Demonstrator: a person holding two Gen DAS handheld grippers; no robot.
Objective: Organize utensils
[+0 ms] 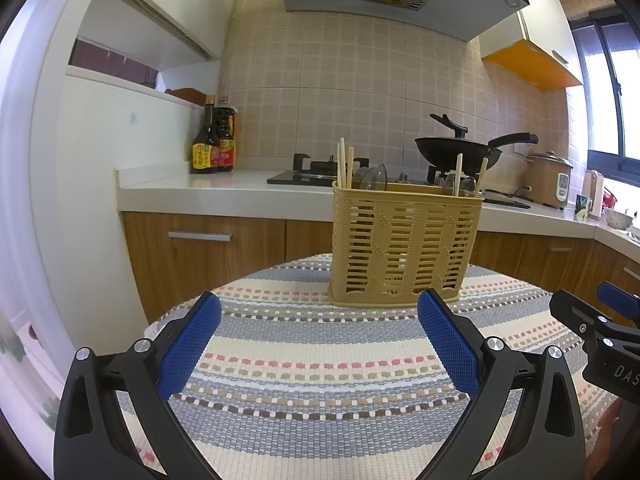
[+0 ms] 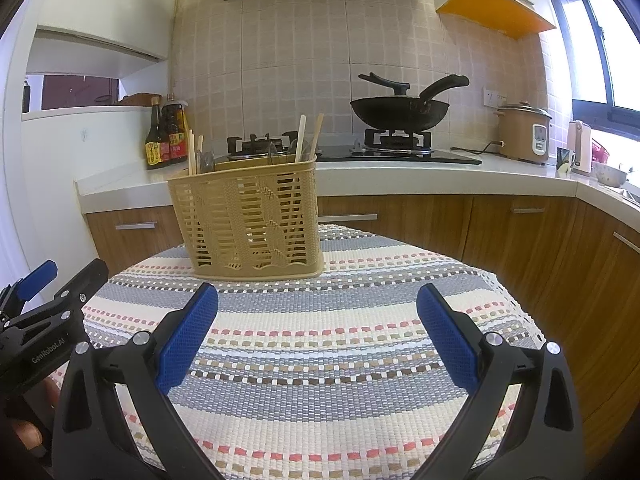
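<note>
The left claw hovers over a striped woven cloth, its blue-padded fingers spread wide apart with nothing between them. The right claw hovers beside it in the same way, fingers apart and empty. Just beyond both claws, a tan slatted plastic basket stands upright on the cloth-covered desk. Wooden chopsticks stick up from the basket's left end and two more from its right end, with rounded utensil ends showing between them above the rim. Behind the basket runs a white kitchen counter. On it, left of the basket, stand two dark sauce bottles; behind the basket and to its right, a black wok sits on a gas stove, and further right a rice cooker.
</note>
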